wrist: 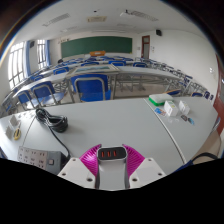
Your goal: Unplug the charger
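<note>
**Charger in the jaws, classroom beyond**

The room is a classroom: rows of blue chairs (90, 88) and a green chalkboard (96, 45) at twelve o'clock, windows (20, 62) at ten o'clock. Nearer lies the pale table (110, 120), which fills the middle ground. On it, at nine o'clock from the gripper (111, 170), sits a white power strip (40, 158) with a black cable (52, 125) running off beyond it; at two o'clock, well apart, is a small cluster of white and green items (170, 105), too small to name.

The charger (111, 155), a white block with a dark face showing red digits, stands between the pink pads (92, 158). The jaws are narrow and appear to press it on both sides.

Judging from this, the charger looks clear of the strip's sockets, though its underside is hidden. To do the step well: keep the squeeze even, pull straight along the prongs without rocking, and mind the cable nearby.
</note>
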`<action>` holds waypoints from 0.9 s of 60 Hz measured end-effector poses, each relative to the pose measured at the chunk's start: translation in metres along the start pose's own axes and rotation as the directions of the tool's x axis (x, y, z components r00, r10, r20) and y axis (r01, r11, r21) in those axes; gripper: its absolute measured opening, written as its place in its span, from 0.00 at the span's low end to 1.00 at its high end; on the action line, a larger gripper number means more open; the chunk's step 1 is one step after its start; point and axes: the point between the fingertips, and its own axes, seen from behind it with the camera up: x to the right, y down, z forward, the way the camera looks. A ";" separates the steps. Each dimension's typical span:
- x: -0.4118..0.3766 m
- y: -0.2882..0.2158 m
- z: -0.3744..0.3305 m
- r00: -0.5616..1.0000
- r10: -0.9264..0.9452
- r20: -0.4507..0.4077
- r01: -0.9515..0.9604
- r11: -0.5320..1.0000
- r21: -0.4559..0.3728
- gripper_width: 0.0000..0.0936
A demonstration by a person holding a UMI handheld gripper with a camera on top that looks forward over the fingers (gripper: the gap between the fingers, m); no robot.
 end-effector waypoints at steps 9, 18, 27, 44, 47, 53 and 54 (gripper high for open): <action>0.007 0.023 0.014 1.000 -0.028 0.014 0.029 0.999 -0.041 0.46; 0.004 0.009 -0.003 0.998 -0.061 0.014 0.061 0.998 0.005 0.93; -0.004 -0.007 -0.045 0.996 -0.086 0.012 0.085 0.994 0.074 0.92; -0.031 0.006 -0.180 0.995 -0.104 -0.005 0.104 0.982 0.156 0.91; -0.031 0.011 -0.206 0.994 -0.106 -0.018 0.107 0.981 0.165 0.91; -0.035 0.024 -0.252 0.994 -0.102 -0.037 0.107 0.978 0.181 0.91; -0.035 0.027 -0.259 0.994 -0.099 -0.040 0.105 0.978 0.182 0.91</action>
